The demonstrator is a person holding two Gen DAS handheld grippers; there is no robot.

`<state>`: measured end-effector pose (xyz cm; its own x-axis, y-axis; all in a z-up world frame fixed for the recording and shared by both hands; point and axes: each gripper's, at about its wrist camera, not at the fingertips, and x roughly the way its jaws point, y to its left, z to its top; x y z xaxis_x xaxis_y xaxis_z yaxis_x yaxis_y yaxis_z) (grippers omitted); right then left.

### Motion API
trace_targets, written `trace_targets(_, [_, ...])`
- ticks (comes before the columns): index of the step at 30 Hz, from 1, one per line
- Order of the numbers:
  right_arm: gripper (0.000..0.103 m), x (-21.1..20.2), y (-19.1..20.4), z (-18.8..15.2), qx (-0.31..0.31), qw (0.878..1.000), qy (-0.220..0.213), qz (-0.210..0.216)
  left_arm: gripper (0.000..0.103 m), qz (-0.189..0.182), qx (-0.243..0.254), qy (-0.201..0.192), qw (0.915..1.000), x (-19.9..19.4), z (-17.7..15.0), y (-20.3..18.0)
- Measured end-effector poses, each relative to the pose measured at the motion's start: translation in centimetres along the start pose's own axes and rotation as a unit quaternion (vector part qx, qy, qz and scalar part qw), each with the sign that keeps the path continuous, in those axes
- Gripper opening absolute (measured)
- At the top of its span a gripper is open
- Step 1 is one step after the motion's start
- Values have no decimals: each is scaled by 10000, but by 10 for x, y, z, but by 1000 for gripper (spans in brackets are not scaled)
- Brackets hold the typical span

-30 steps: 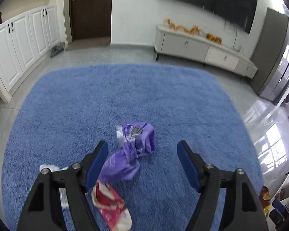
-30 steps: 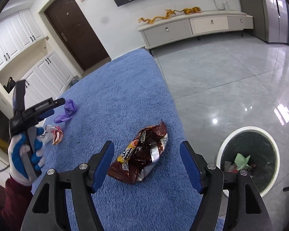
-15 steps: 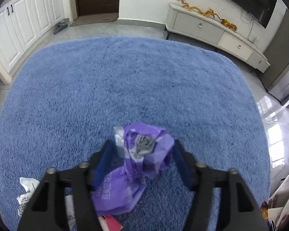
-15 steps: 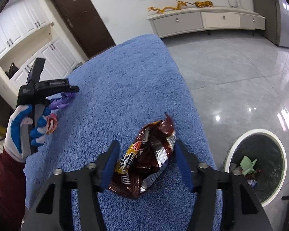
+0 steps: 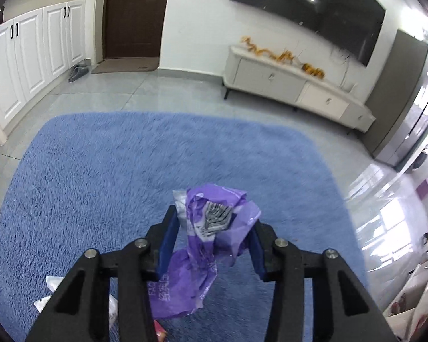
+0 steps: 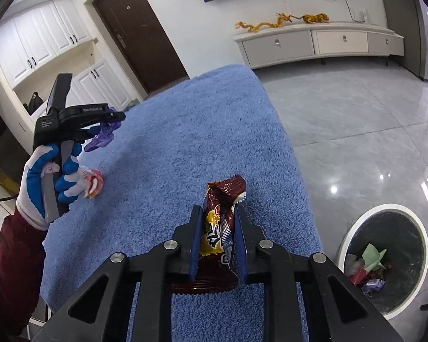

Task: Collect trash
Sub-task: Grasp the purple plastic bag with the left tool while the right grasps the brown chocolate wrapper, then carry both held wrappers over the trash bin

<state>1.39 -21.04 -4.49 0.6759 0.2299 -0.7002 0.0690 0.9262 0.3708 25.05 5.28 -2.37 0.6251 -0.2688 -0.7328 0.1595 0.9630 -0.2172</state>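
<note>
Left tongs: clamped on a crumpled purple wrapper, pinched between the blue pads at lower centre, lifted above the blue rug.
Right tongs: clamped on a brown snack bag, held upright between the pads at lower centre.
Only in right wrist view: white trash bin at lower right on the tiled floor, scraps inside; gloved left hand at left, gripping the other tongs with the purple wrapper dangling; pink-and-white wrapper on the rug just beside that hand.
Only in left wrist view: white wrapper scraps at lower left, partly hidden behind the tongs.
</note>
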Motion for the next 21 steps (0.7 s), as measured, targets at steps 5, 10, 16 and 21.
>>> trace_targets(5, [21,-20,0,1,-5,9996,-298,21,43,-537,79,-117,9985,-29,-4,-22])
trace_targets(10, [20,-41,-13,1,136,9982,-575,-62,43,-932,465,-73,9945,-48,-22,-69])
trace_targets(16, [20,-74,-42,-3,391,9940,-962,-331,43,-1396,901,186,9859,-53,-48,-136])
trace_targets(21, [20,-101,-84,-8,741,9867,-1253,-725,43,-1816,1364,510,9725,-49,-74,-209])
